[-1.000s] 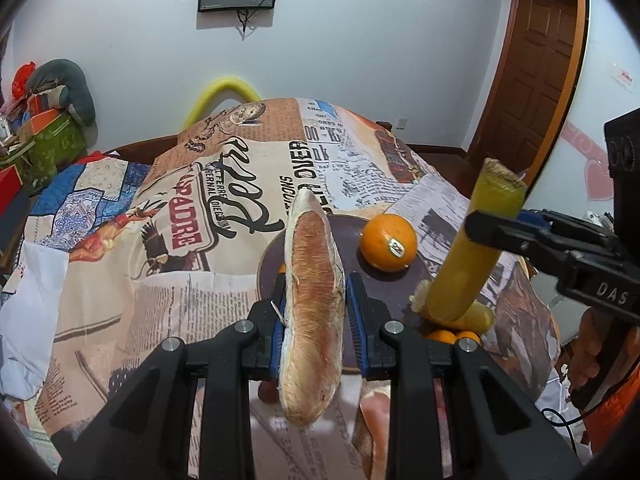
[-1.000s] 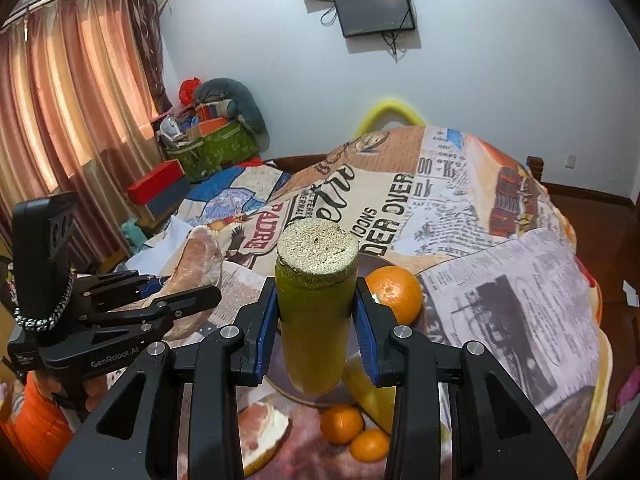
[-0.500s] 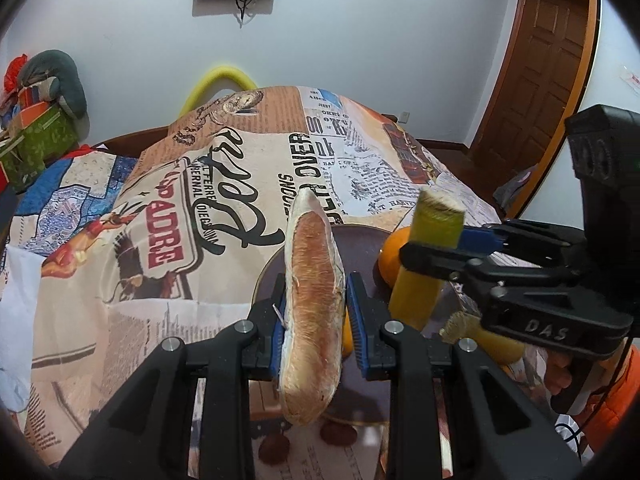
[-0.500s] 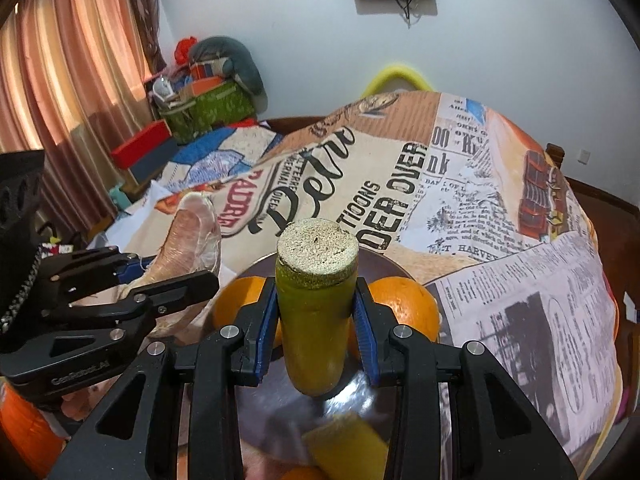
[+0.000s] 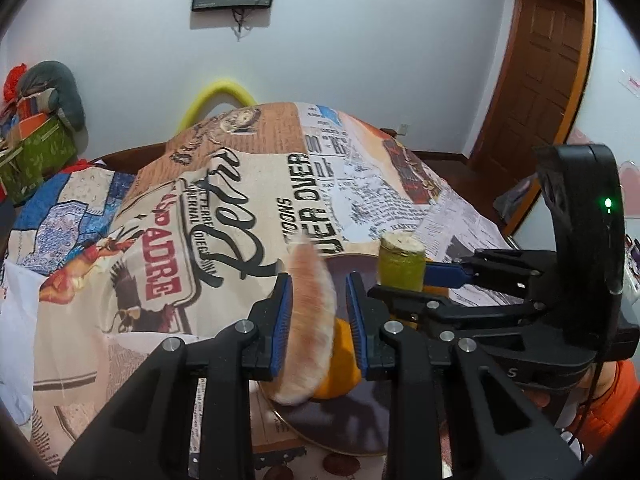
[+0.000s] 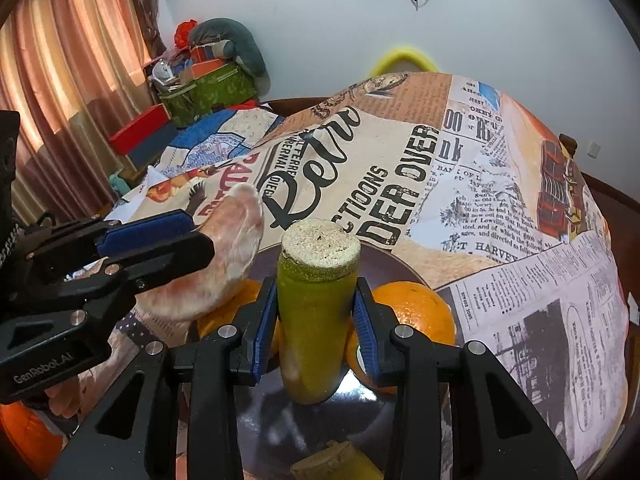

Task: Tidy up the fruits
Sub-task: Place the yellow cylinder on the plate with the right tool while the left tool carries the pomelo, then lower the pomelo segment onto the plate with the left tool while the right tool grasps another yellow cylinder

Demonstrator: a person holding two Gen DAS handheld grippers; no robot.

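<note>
The right gripper (image 6: 316, 320) pinches a green-yellow stalk piece (image 6: 316, 304), long axis pointing up and away, directly above the dark plate (image 6: 384, 268) that lies just below and ahead. The left gripper (image 5: 318, 316) clamps a pale pink fruit wedge (image 5: 310, 320), blurred, lengthwise along its fingers, over the plate's near edge. Oranges (image 6: 416, 308) rest on the plate behind the stalk.

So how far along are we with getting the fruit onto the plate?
Partly there. Two oranges and a yellow-green piece already sit on the dark plate. In hand: the left gripper holds a pinkish wedge, the right gripper a green-yellow cut piece, both above the plate. Left: setting both down.
</note>
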